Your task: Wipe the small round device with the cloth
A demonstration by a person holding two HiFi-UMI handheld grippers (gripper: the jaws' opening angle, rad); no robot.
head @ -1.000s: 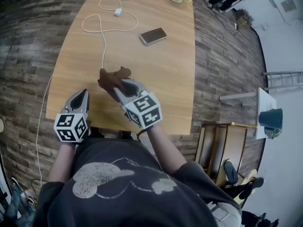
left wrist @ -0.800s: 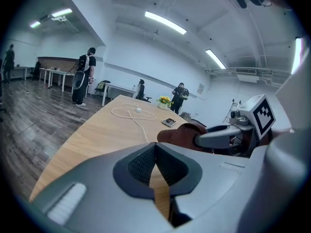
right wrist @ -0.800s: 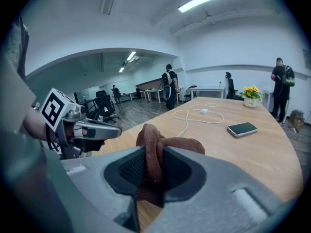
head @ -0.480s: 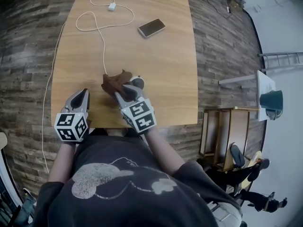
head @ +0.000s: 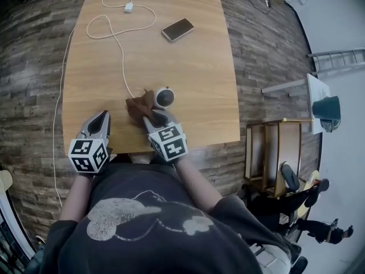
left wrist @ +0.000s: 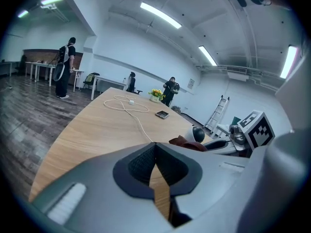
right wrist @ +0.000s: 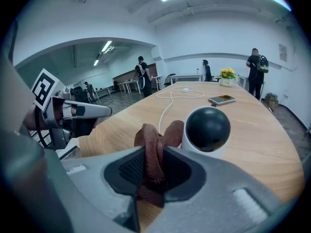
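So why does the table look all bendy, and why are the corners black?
Head view: a wide lens bows the edges of the long wooden table. Both gripper views: a fisheye lens makes a round picture, so the corners go black, and the ceiling strip lights glare white.

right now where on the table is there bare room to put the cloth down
Bare wood lies right of the round device, from the phone to the near edge, and left of the cable. Crowded: the cloth, right tongs and left tongs.
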